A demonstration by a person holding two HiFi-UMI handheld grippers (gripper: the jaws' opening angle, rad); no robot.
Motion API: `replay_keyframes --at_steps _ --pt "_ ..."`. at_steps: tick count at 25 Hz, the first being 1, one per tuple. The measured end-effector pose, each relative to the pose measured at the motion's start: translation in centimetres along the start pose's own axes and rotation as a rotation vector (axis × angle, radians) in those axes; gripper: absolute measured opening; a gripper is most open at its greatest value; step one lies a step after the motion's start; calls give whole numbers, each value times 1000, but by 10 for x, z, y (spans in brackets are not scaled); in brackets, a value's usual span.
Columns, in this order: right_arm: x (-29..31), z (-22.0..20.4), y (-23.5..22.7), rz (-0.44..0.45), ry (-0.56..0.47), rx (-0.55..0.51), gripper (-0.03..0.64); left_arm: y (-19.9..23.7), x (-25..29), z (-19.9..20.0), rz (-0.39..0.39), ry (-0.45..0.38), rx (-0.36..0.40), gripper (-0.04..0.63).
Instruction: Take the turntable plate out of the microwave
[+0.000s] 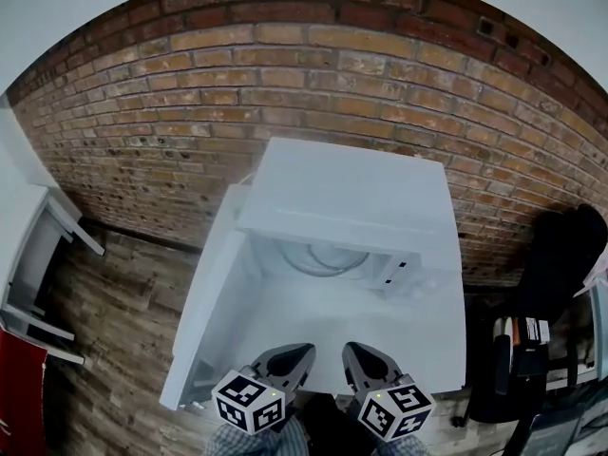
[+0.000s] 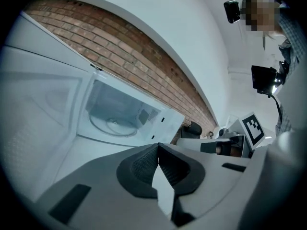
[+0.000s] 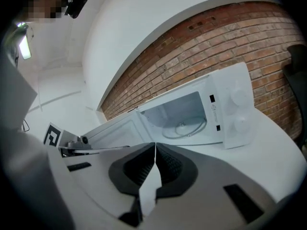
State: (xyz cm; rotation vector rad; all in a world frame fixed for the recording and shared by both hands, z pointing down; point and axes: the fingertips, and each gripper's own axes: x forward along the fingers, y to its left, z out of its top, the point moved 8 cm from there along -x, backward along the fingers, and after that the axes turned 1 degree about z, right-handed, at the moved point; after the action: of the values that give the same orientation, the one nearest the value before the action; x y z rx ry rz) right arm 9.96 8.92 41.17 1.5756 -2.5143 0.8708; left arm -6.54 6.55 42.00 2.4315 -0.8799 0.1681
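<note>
One white microwave, its single door swung open, holds one glass turntable plate on its cavity floor. Two claws, the left claw and the right claw, stand before the microwave, both closed and empty. Likely hazards are the smooth glass slipping from the pads or the plate's rim catching the cavity's front edge.

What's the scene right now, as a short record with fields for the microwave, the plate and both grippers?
Microwave: white microwave on white table, door swung open
Plate: clear round glass turntable plate, inside the cavity, untouched
Left gripper: shut, empty, in front of the microwave
Right gripper: shut, empty, beside the left one
Backdrop: red brick wall
</note>
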Motion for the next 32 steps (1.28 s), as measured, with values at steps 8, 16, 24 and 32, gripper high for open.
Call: replay_keyframes --at_steps 8,16,24,32 --pt "46 15 -59 18 77 101 20 16 51 22 74 -12 -62 9" --pt "94 4 -93 -13 83 430 18 32 67 29 97 29 -71 9" --pt "139 9 -120 -23 2 709 21 57 81 43 61 74 -51 9" --pt "171 16 -129 -53 -15 774 118 76 88 51 14 83 -71 9"
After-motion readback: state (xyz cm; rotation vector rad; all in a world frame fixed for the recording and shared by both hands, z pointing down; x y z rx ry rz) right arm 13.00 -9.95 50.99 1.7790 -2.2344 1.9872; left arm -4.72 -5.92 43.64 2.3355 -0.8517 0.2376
